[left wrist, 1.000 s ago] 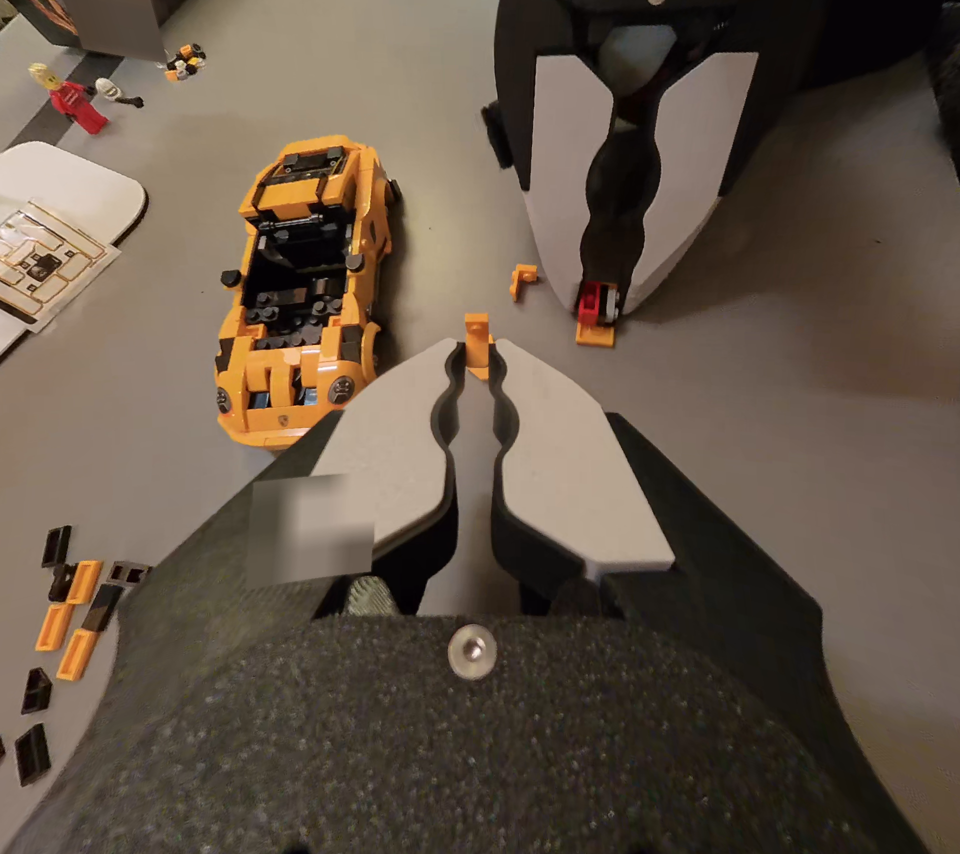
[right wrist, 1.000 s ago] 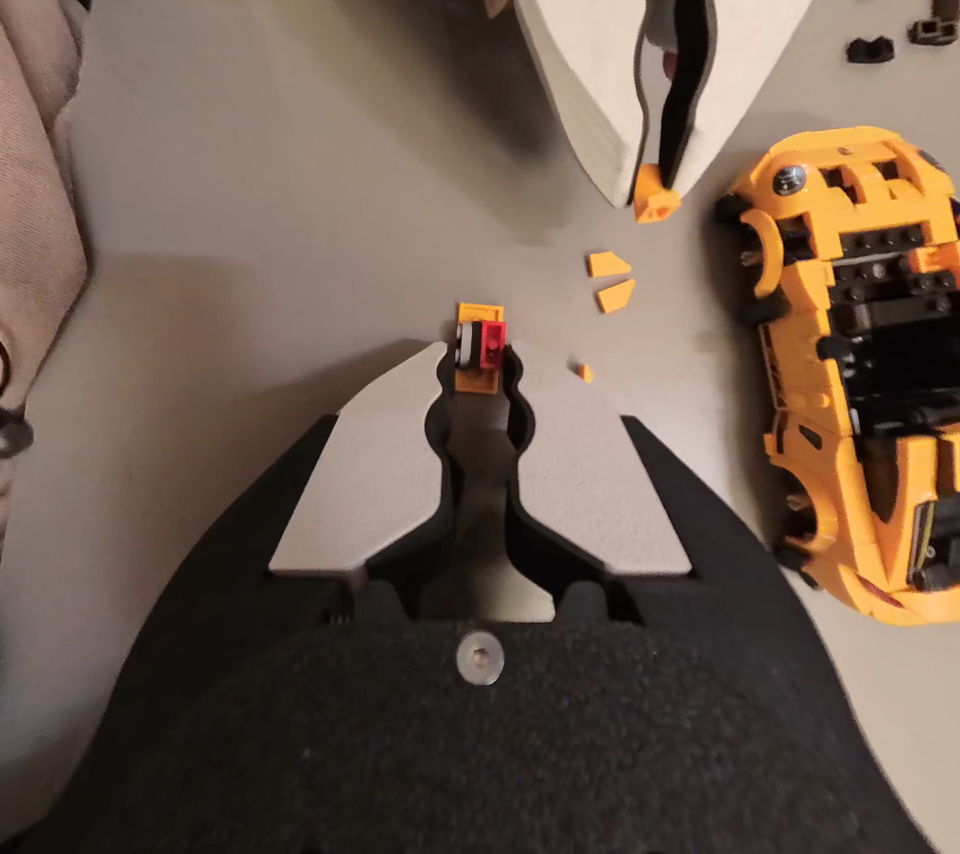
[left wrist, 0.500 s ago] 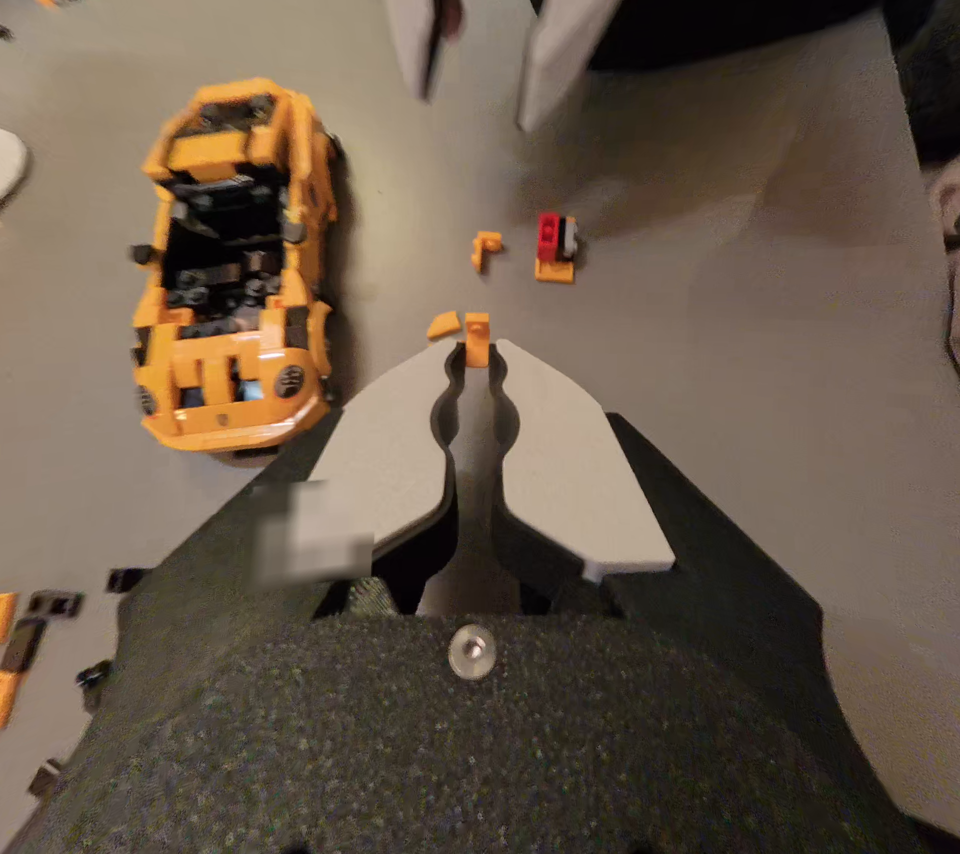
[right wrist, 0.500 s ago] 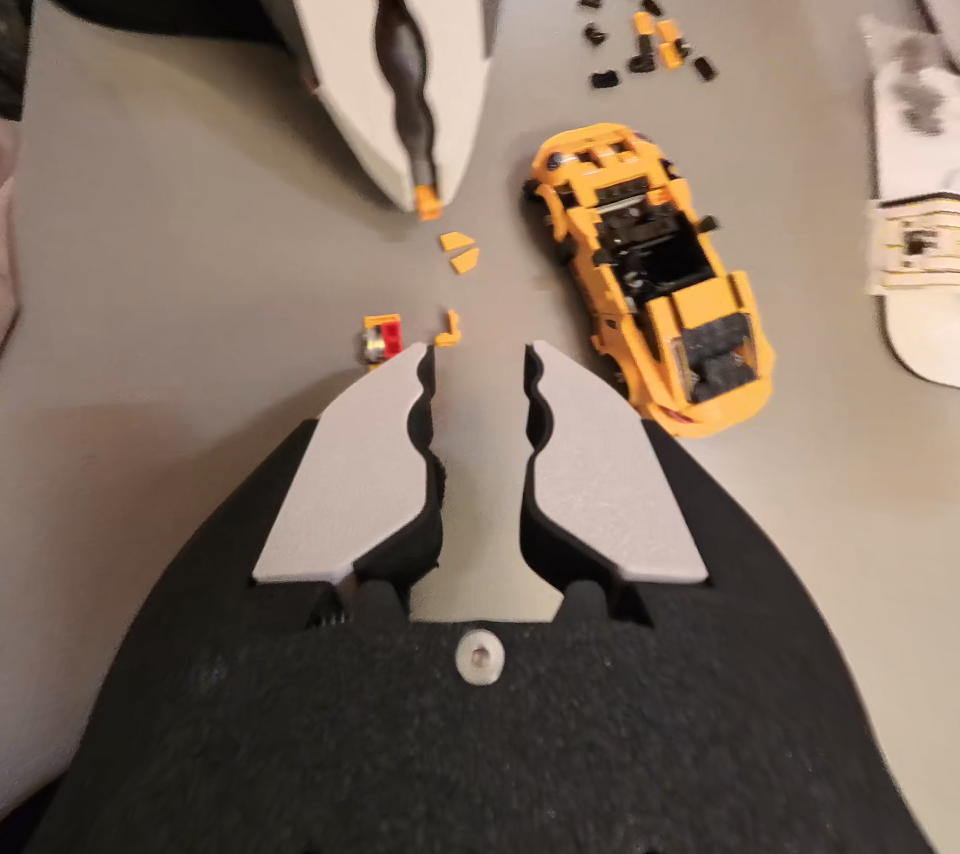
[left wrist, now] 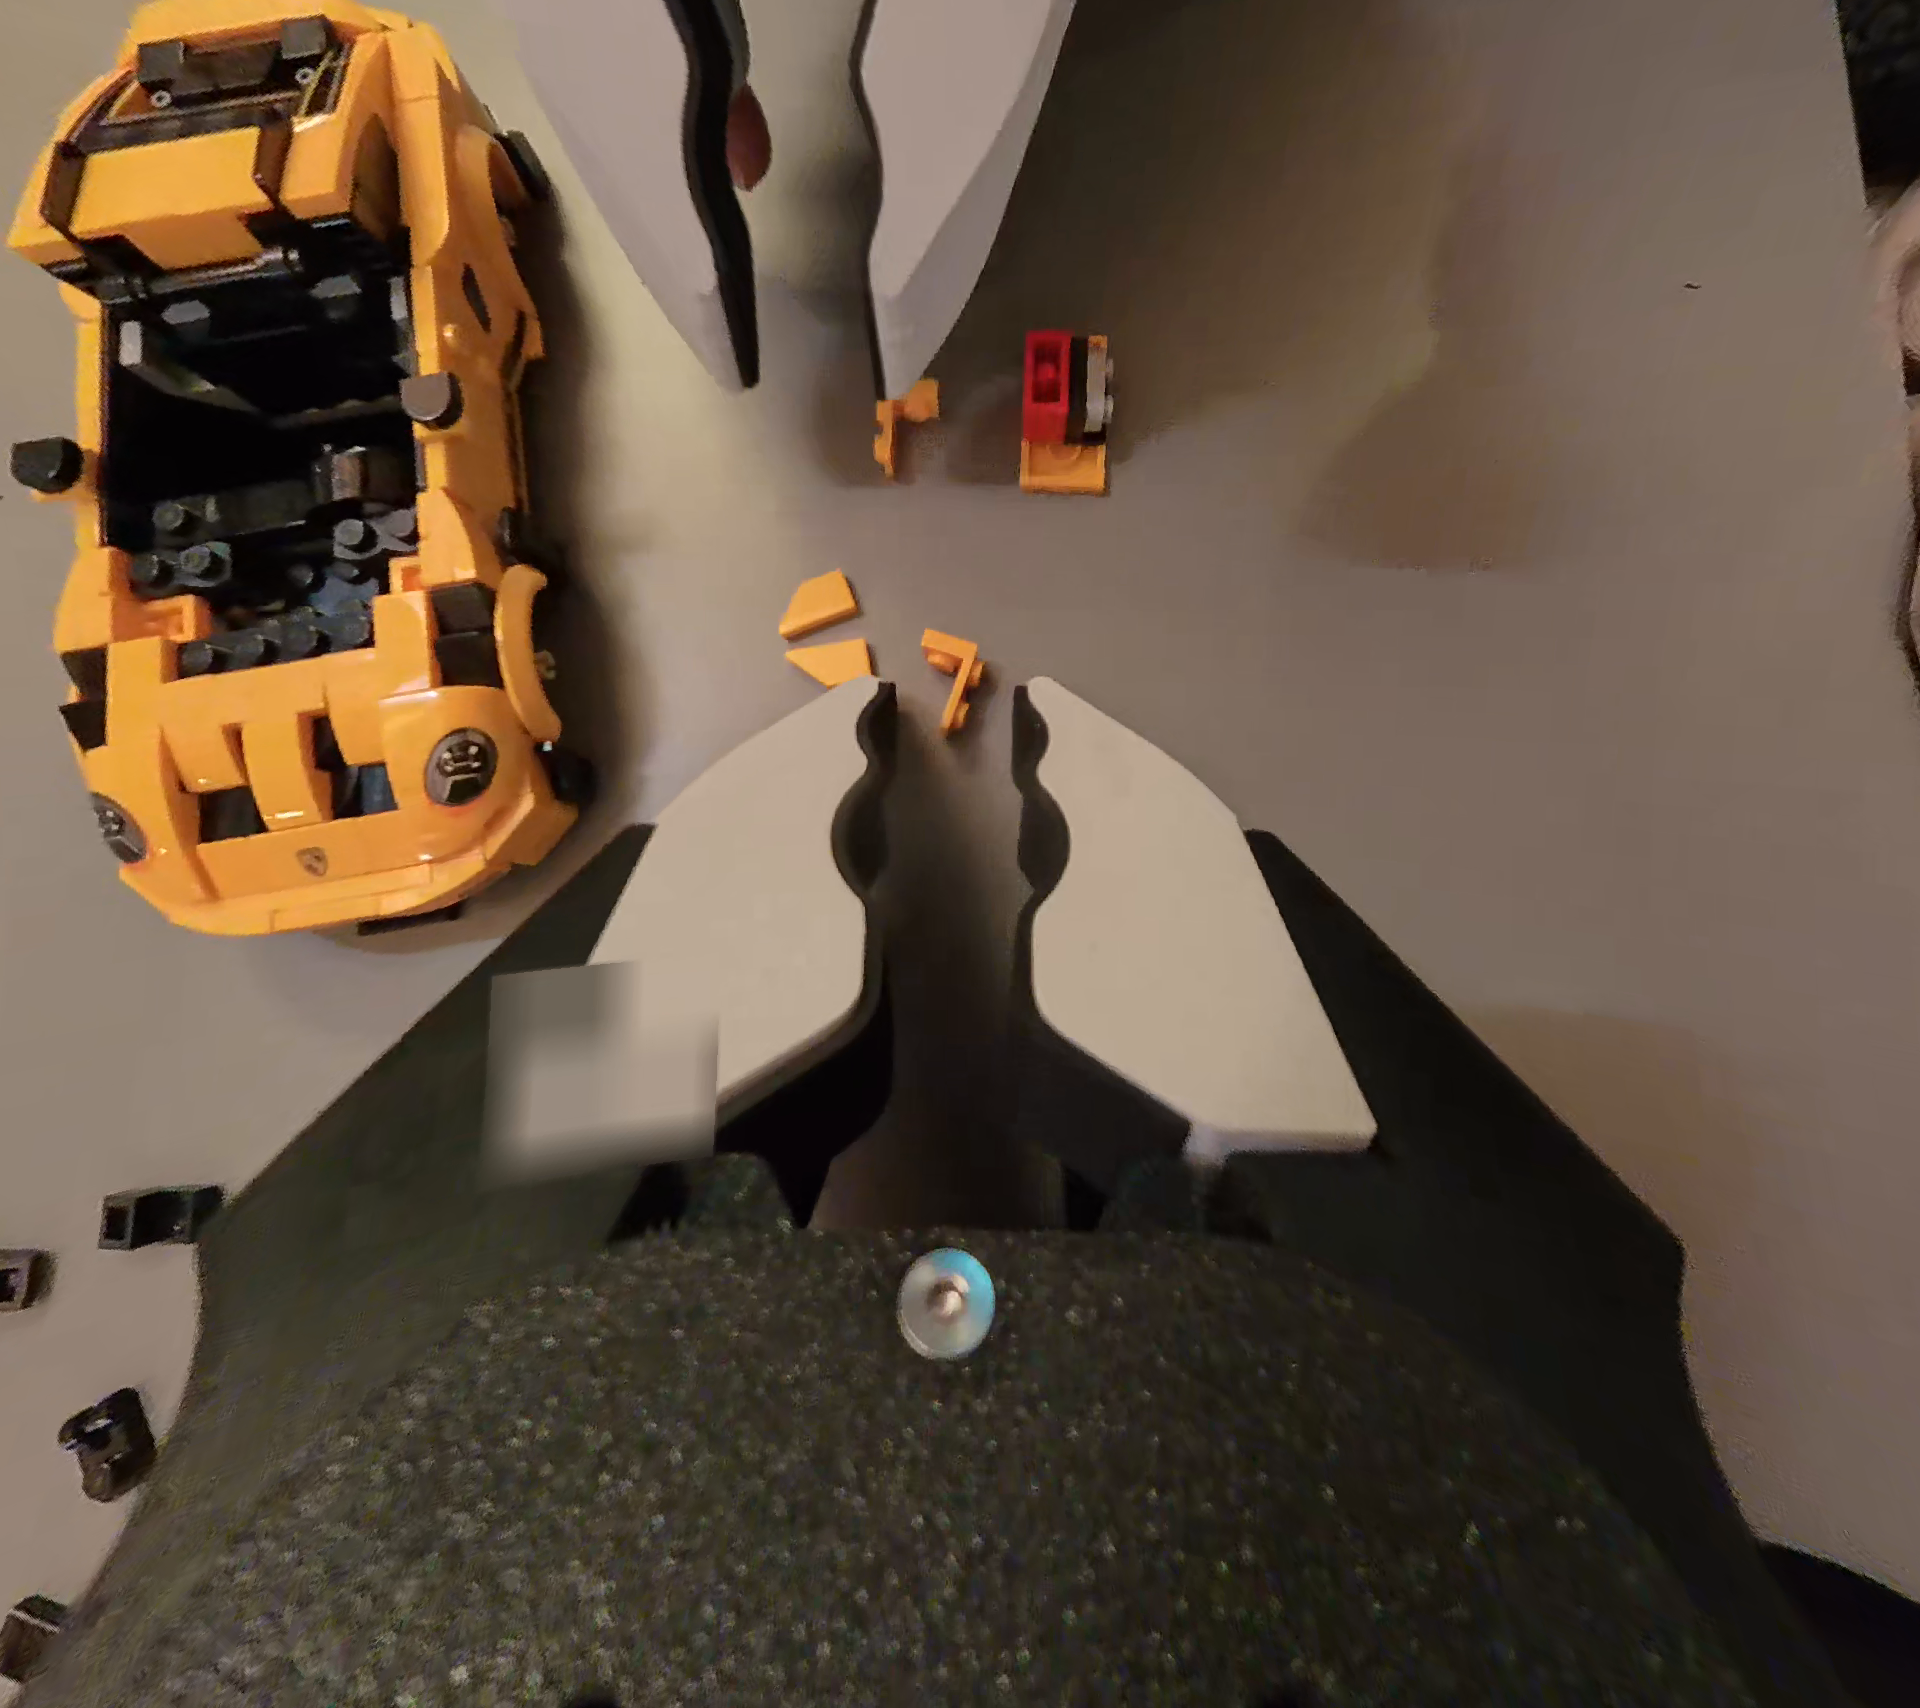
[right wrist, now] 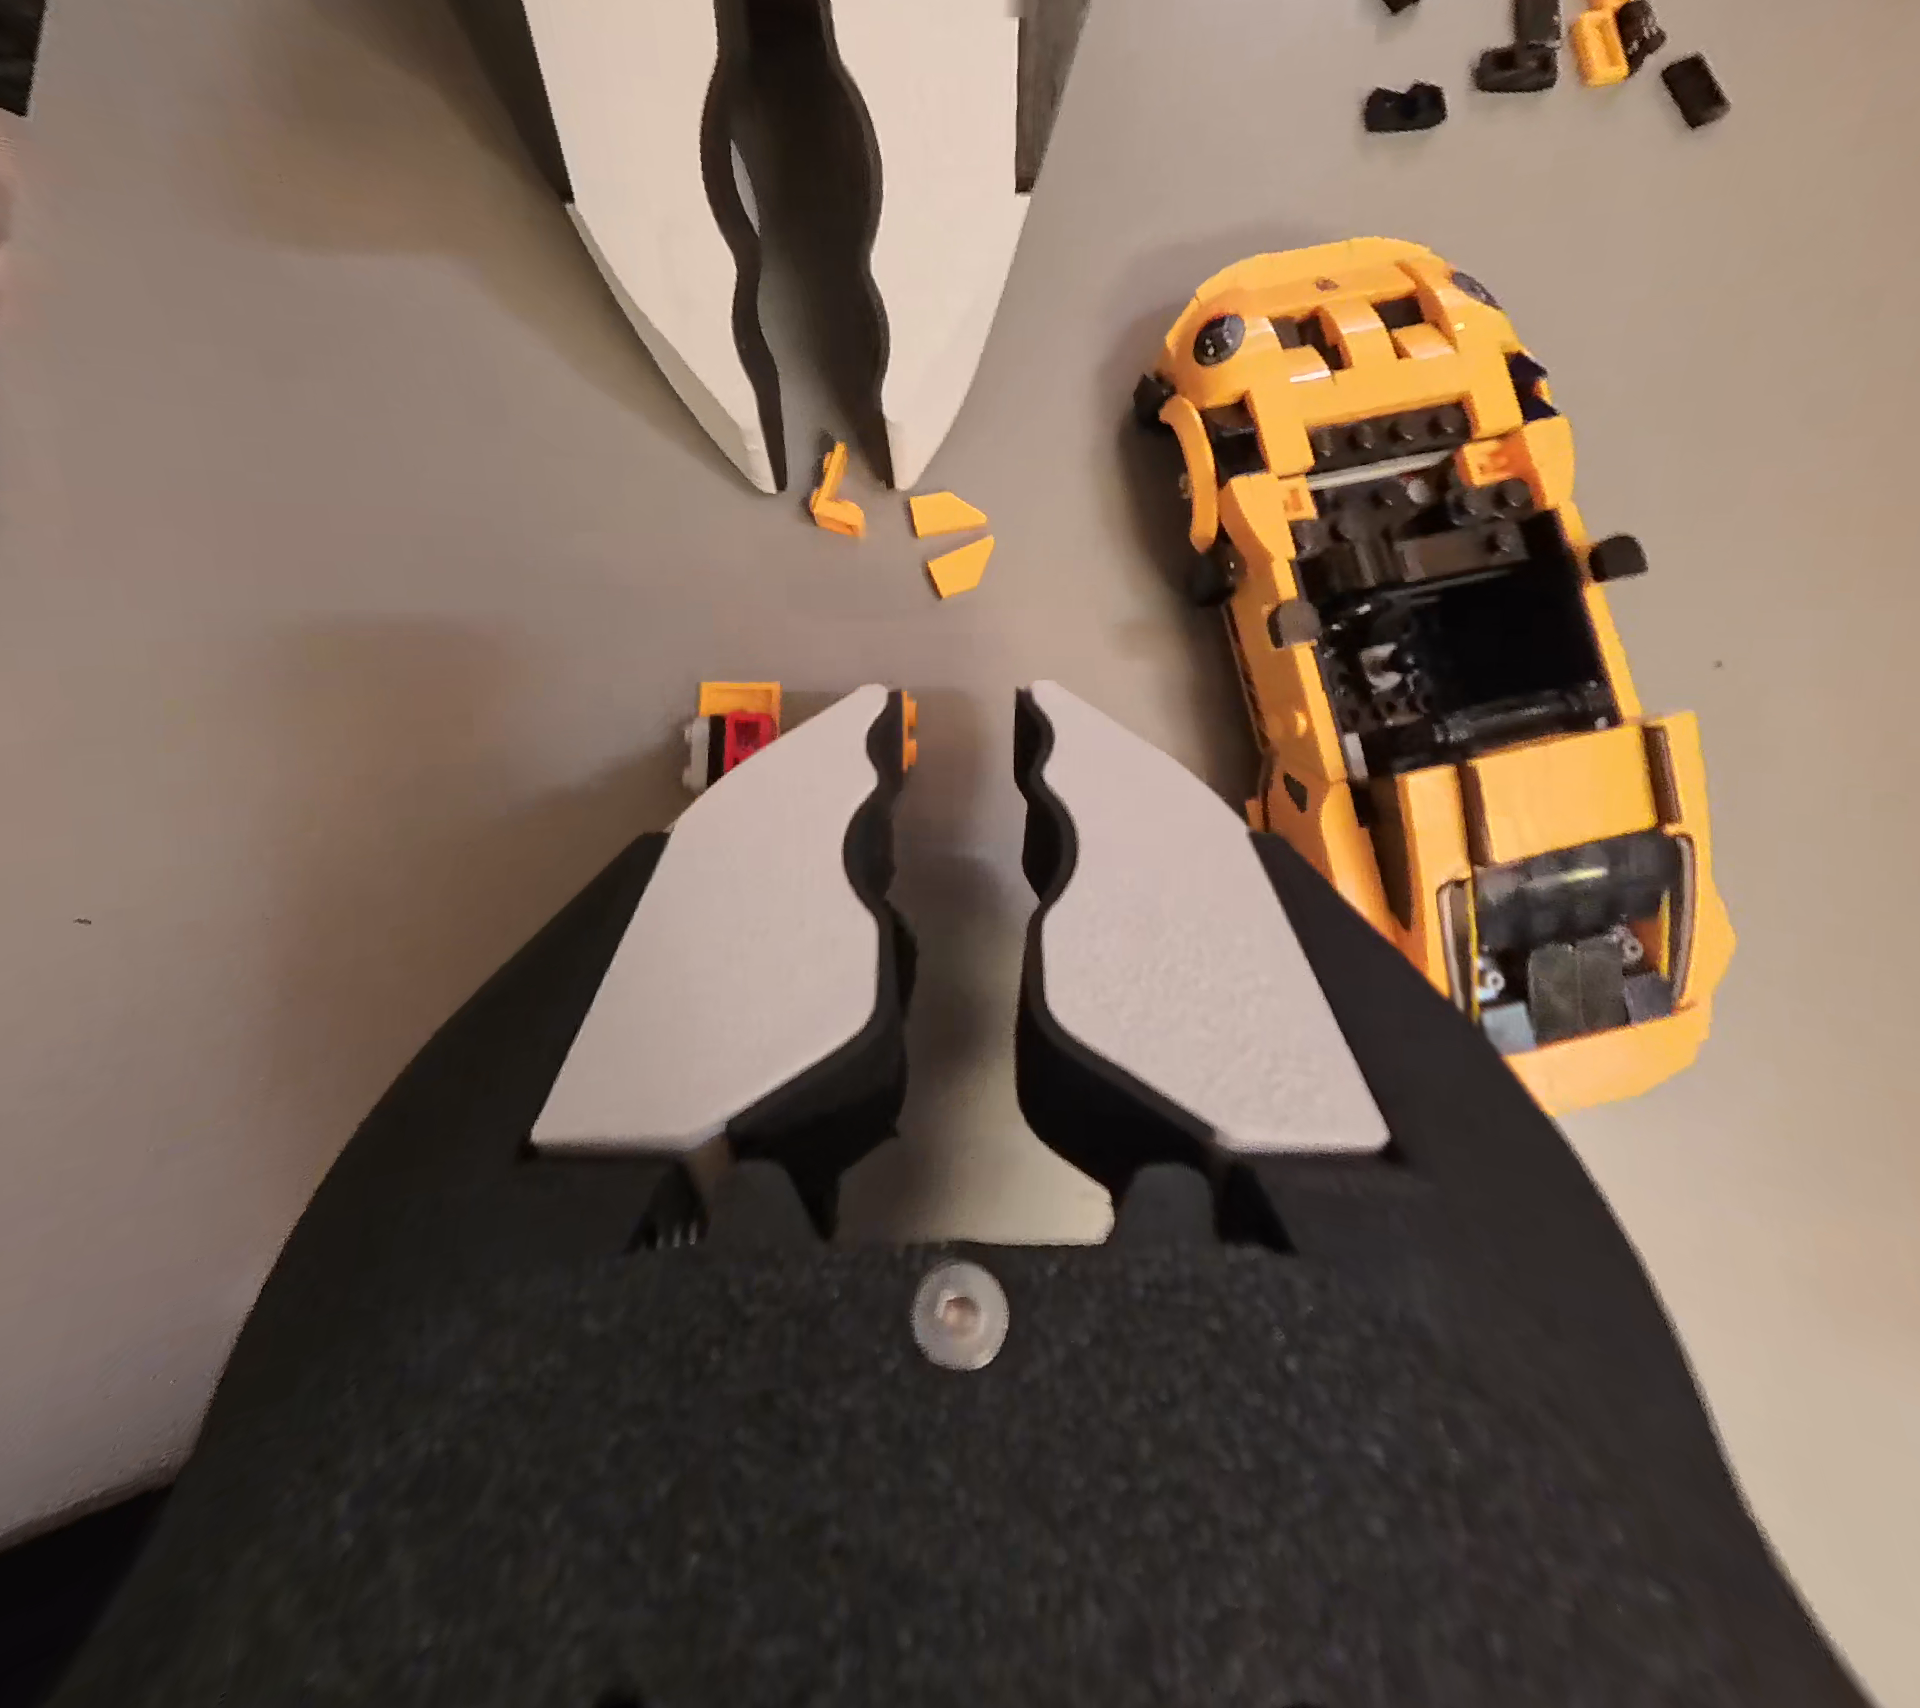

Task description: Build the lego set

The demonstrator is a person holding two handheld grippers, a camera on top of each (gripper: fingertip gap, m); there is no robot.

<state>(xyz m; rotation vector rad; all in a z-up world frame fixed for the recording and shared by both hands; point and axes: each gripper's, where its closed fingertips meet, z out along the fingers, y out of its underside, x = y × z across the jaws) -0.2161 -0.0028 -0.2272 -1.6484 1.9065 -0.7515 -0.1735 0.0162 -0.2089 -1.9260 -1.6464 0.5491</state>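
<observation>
Left gripper (left wrist: 948, 690) jaws apart, empty, an orange bracket (left wrist: 958, 674) lying loose at its tips. Right gripper (right wrist: 953, 694) likewise apart, empty. Orange car (left wrist: 286, 453) sits well left of the bracket; red-and-orange subassembly (left wrist: 1065, 415) beyond it. Risk: closing off-centre flicks the bracket away.

Both tools look alike. The left gripper (left wrist: 948, 692) has pale grey wedge-shaped fingers (left wrist: 748, 910) lined with wavy black pads, set in a speckled black body; a silver screw (left wrist: 945, 1300) sits at six o'clock. The right gripper (right wrist: 952, 694) matches, with its dull screw (right wrist: 958, 1317) at six o'clock too.
</observation>
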